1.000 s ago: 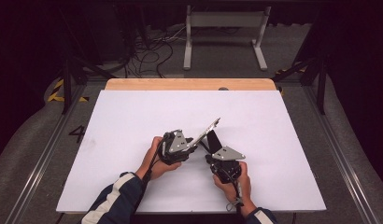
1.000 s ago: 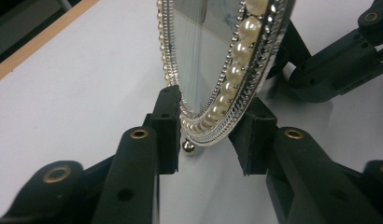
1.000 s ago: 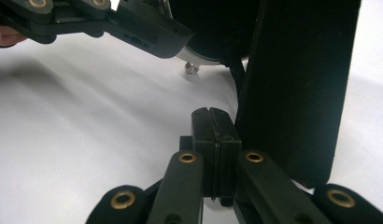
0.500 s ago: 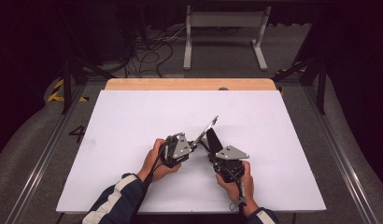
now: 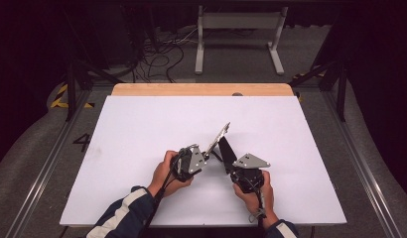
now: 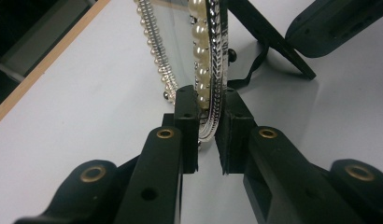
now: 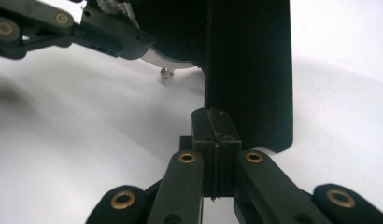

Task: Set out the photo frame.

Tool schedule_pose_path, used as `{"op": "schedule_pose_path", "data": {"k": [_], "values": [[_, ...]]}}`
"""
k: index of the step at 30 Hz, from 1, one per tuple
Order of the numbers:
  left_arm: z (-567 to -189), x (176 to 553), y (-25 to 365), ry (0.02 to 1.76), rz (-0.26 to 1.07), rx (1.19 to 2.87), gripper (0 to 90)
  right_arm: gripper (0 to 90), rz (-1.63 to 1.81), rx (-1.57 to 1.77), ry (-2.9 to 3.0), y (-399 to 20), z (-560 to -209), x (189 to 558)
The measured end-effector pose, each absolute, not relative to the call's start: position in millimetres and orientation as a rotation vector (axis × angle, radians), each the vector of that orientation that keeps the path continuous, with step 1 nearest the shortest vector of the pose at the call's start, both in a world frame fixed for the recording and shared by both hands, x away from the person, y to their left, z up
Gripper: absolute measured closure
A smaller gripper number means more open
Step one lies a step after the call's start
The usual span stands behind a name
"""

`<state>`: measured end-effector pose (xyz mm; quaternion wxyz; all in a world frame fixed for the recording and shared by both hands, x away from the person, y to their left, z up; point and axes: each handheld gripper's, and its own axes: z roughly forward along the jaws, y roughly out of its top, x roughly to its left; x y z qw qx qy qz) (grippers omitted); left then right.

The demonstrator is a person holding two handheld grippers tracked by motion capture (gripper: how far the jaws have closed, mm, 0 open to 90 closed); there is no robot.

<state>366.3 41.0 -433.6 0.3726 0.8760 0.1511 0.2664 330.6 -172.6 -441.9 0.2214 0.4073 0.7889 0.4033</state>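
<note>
A small picture frame (image 5: 219, 138) with a silver and pearl border (image 6: 216, 56) stands tilted on the white table (image 5: 142, 124), propped by its black back stand (image 5: 225, 151). My left gripper (image 5: 207, 152) has just been closing its jaws. In the left gripper view it (image 6: 210, 135) is shut on the frame's lower edge, with the pads against both faces. My right gripper (image 7: 213, 121) is shut with its pads together and nothing seen between them. It sits right in front of the black stand (image 7: 248, 70), just right of the frame in the high view.
A wooden strip (image 5: 201, 89) borders the table's far edge. Beyond it, on the dark floor, are cables (image 5: 157, 54) and a white metal stand (image 5: 236, 29). Metal rails (image 5: 360, 168) run along both sides of the table. The person's forearms come in from the near edge.
Very little differs. The left hand has crept slightly toward the frame's lower corner. The frame stays tilted and the right hand keeps still.
</note>
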Motion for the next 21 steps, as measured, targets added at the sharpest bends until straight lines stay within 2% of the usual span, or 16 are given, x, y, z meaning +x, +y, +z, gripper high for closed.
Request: {"op": "schedule_pose_path", "data": {"k": [9, 15, 21], "values": [[-436, 372, 44, 0.39, 0.62, 2.212, 78.1, 90.0, 1.137, 1.066, 2.22, -165, -440, 326], [-445, 379, 43, 0.41, 0.588, 2.219, 72.9, 90.0, 1.121, 1.024, 2.255, -153, -450, 328], [-453, 386, 40, 0.411, 0.61, 2.242, 71.4, 90.0, 1.059, 1.077, 2.221, -153, -458, 335]]}}
